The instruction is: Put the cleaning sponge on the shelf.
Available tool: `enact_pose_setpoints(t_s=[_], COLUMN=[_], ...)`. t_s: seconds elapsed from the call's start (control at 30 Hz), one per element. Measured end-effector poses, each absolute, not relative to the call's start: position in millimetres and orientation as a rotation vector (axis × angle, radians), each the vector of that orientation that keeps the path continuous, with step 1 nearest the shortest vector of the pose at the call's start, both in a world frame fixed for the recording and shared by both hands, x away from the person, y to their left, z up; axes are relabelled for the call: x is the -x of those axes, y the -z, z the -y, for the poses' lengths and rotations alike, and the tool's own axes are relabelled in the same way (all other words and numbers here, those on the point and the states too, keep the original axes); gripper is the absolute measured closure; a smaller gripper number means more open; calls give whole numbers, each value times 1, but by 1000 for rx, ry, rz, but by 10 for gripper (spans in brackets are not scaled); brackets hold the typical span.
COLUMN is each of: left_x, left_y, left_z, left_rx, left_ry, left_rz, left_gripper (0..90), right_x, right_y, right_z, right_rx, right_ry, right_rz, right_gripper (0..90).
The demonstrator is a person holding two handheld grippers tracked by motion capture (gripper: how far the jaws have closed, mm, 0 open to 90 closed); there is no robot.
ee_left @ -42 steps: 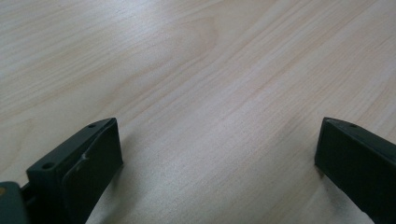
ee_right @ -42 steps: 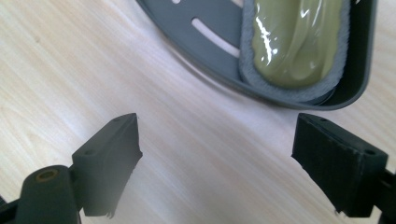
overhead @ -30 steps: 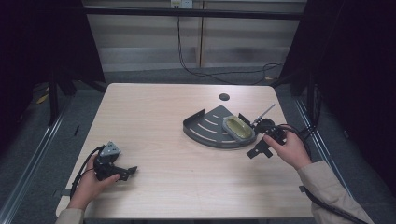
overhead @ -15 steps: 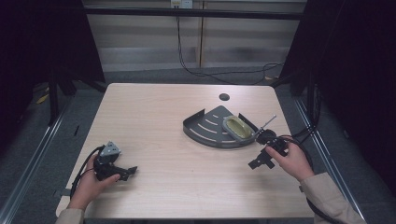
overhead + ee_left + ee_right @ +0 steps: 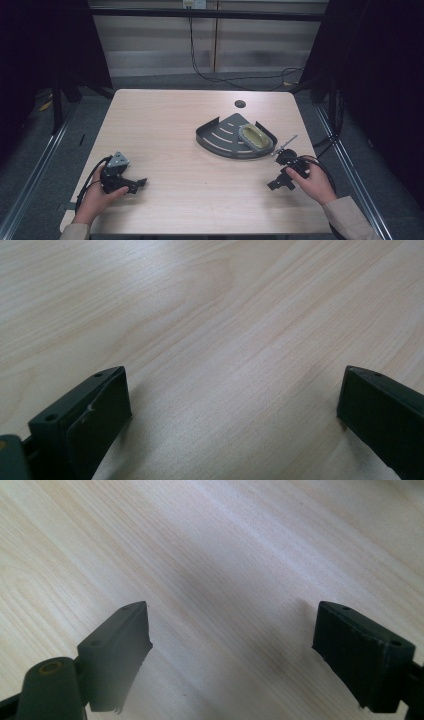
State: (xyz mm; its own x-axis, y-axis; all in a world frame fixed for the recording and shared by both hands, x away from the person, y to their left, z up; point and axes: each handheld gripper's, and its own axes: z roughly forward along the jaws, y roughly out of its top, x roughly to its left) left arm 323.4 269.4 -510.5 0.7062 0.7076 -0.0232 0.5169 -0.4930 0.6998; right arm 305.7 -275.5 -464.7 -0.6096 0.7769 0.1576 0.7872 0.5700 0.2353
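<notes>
Bench (image 5: 175, 125): dark quarter-round corner shelf (image 5: 227, 140) right of centre, with yellow-green soap dish (image 5: 255, 137) resting in it. Left tongs (image 5: 131, 185) lower left, right tongs (image 5: 280, 182) lower right; both spread, empty. Placement appears finished; nothing evidently left.

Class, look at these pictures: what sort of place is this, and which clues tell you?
Probably a lab recording station: a bare wooden table inside a dark metal frame, cables trailing on the floor, and a person holding a tool in each hand.
</notes>
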Motion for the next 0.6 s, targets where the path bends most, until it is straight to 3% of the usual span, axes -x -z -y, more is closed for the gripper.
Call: enact_pose_setpoints(t_s=[0.6], left_x=[-323], left_y=[510], left_z=[-269], left_rx=[-2206], left_ry=[-348], left_rz=[-928], left_gripper=[2], right_x=[-288], right_y=[479], right_z=[282], right_rx=[1332], right_ry=[578], right_rz=[2828], right_gripper=[132])
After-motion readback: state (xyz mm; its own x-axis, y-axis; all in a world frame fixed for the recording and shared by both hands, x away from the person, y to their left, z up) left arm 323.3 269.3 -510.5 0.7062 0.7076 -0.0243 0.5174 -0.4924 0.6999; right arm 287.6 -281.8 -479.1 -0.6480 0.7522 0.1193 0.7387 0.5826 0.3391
